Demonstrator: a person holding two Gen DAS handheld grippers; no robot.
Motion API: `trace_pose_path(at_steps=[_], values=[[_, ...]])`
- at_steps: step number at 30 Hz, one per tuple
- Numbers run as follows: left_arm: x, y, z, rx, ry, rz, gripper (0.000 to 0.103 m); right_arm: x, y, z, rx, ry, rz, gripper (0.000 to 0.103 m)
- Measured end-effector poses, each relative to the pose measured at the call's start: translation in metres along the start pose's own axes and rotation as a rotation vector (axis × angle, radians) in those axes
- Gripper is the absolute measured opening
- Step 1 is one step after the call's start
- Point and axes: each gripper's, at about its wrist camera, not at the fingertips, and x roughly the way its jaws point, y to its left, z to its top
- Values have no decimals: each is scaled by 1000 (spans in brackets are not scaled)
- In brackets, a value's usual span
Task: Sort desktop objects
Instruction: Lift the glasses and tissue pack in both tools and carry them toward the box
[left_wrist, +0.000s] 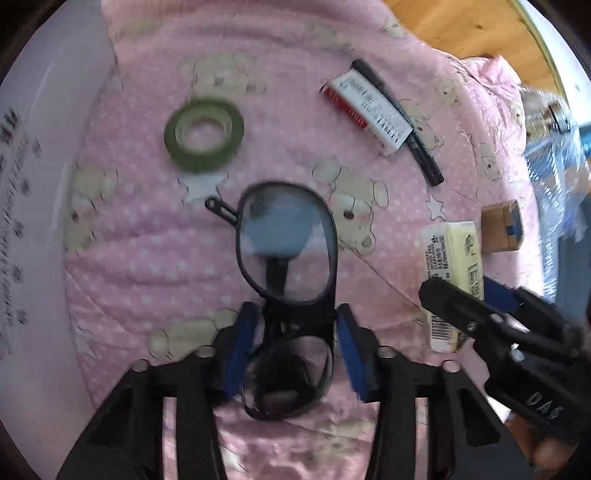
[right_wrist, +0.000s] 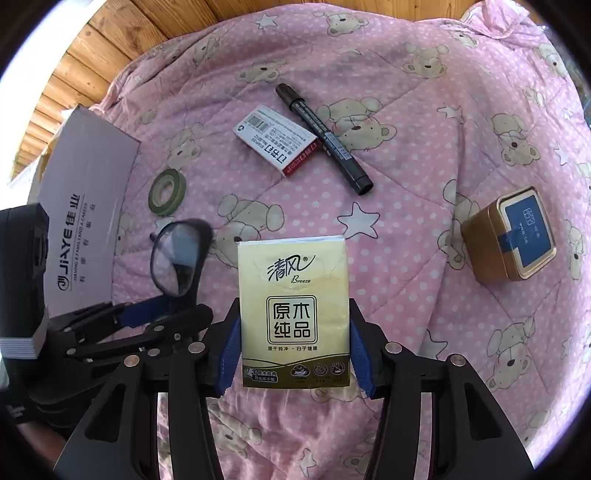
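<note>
The left gripper is clamped on a pair of black glasses, its blue pads pressed against the frame on either side at the bridge. One lens juts forward past the fingertips, the other sits back between the fingers. The glasses are held above the pink bear-print quilt; in the right wrist view they show at the left, lifted clear of the cloth beside a white box with printed lettering.

The right gripper is closed on a yellow tissue pack — the blue pads grip its two long edges near the lower half, and the pack stands upright between the fingers, its upper part reaching beyond the tips. In the left wrist view the same pack shows at the right, with the right gripper's fingers over its near end.

Lying loose on the quilt: a green tape roll, a white-and-red small box and a black marker just beside it — the two touch or nearly so — and a gold tin with a blue lid, well apart to the right.
</note>
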Motion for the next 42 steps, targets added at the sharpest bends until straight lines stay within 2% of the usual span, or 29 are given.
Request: trace_pose_path(at_steps=[4,10,21,42], values=[[-11,2,-3,-8,-39,-7,40,-2,4,2,-9,-8,14,54],[-27,11,-8,-39,-50,-36,40,-13,16,0,-33,-27,26,54],[-66,7,-15,-29,-95,-46,40,-38,35,-6,-71,-56,30,54],[-145,18,-56,-61,-247,-74,40,-93,88,-35,-165,-138,48,54]])
